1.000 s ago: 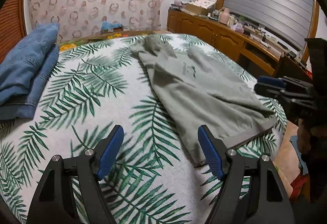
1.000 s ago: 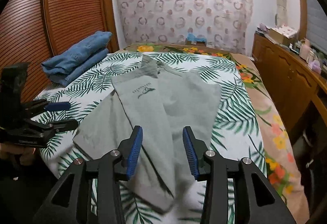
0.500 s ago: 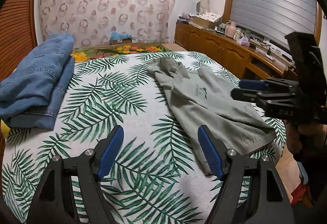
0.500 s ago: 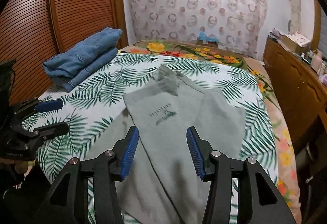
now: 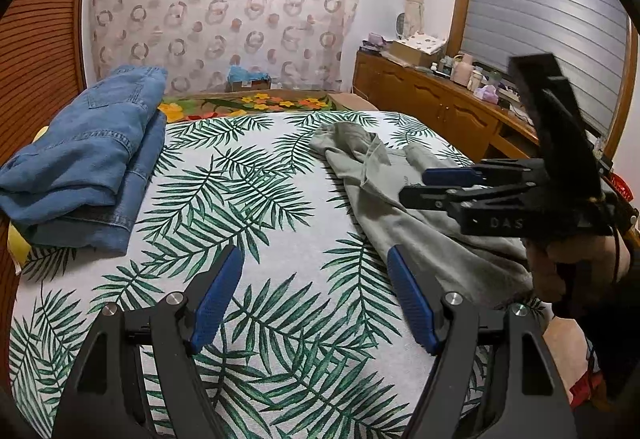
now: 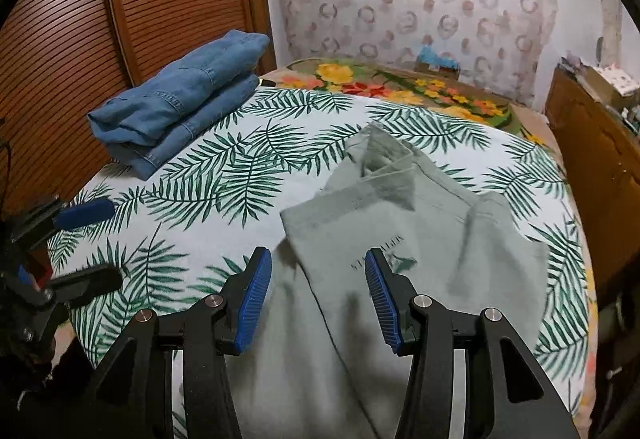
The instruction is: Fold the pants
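We read the raised letters "DAS" on the black body of the right gripper (image 5: 452, 185) in the left wrist view; any further characters were hidden. We found a small dark printed line of text with a logo on the grey pants (image 6: 400, 239) in the right wrist view, but it was too blurred to read. We read no other text.

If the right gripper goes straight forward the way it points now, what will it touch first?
Most likely the grey pants. The right gripper points down at them, jaws open with nothing between, and the cloth fills the gap ahead. How far above the cloth it hangs is hard to judge.
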Available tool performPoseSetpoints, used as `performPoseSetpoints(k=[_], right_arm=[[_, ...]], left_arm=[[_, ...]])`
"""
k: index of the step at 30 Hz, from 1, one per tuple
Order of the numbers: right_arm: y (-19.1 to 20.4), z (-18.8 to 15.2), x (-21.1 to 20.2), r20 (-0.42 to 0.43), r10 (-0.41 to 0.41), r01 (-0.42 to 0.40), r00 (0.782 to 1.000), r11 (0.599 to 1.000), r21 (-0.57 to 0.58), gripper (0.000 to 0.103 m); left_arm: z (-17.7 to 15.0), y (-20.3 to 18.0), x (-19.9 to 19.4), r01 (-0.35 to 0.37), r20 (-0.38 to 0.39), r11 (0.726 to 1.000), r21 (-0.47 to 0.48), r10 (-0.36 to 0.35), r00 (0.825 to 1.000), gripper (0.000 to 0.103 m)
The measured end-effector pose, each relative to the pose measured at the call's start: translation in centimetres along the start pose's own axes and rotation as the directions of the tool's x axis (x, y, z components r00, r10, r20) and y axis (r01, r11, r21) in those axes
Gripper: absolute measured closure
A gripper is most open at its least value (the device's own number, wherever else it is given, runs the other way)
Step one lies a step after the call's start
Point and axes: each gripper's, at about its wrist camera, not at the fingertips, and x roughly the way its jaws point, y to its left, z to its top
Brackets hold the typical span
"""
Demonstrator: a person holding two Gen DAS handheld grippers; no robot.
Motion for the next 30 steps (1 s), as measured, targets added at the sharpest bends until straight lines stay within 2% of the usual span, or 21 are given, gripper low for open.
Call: performPoseSetpoints(k=[4,11,12,14,15,16,18,19,20,23,25,30], right_arm=[[-0.6,1.1,1.7,-0.023,0.041,-0.04,0.999,0.999,0.023,0.052],[0.5,2.2,4.0,-0.052,0.008,-0.009,0.999,0.999,-0.03,0.054],[0.6,2.2,4.4,-0.055,0.0,-0.002,0.998,0.999,-0.039,0.06],[1.4,2.3,5.0,-0.062,-0.011,0.008,0.998,0.999,-0.044,0.061],[1.4,2.4,5.2,-0.065,-0.015,0.012,0.998,0.999,-0.042,0.066],[1.4,2.5,5.5,-0.071,-0.015,0.013,0.997,0.999,-0.039,0.075],[1.5,2.6,5.3,-0.073,-0.014,0.011,0.997,0.999,-0.034,0.084],[1.4,2.8,5.2,-0.069,-0.004,0.002,0.998,1.0,-0.028,0.092],[1.4,2.9,5.1,-0.066,0.006,-0.008,0.998,1.0,-0.023,0.095],[1.0,2.9,3.8,-0.038,0.0,-0.001,0.999,1.0,-0.02,0.098],[0.8,2.9,2.8,-0.014,-0.046,0.046,0.999,0.999,-0.017,0.098],[-1.4,3.2,-0.4,0.048,-0.095,0.094,0.994,0.995,0.02,0.099]], left_arm=[[-0.2,-0.1,0.3,0.004,-0.005,1.0,-0.002,-0.004,1.0,0.027],[-0.5,-0.3,0.5,0.008,-0.012,1.0,0.003,-0.008,1.0,0.027],[-0.6,-0.3,0.5,0.009,-0.013,1.0,0.001,-0.009,1.0,0.027],[-0.6,-0.3,0.5,0.011,-0.016,1.0,-0.001,-0.011,1.0,0.027],[-0.6,-0.2,0.6,0.011,-0.016,1.0,-0.001,-0.011,1.0,0.027],[-0.6,-0.3,0.6,0.011,-0.018,1.0,0.0,-0.011,1.0,0.027],[-0.8,-0.3,0.7,0.013,-0.021,1.0,-0.001,-0.013,1.0,0.027],[-0.9,-0.4,0.7,0.015,-0.024,1.0,-0.001,-0.015,1.0,0.027],[-1.0,-0.4,0.8,0.017,-0.027,1.0,-0.001,-0.017,0.999,0.027],[-1.2,-0.6,0.9,0.018,-0.033,1.0,0.007,-0.018,0.999,0.027],[-1.3,-0.7,0.9,0.021,-0.034,1.0,0.007,-0.021,0.999,0.027],[-1.3,-1.1,0.9,0.024,-0.035,1.0,0.011,-0.024,0.999,0.027]])
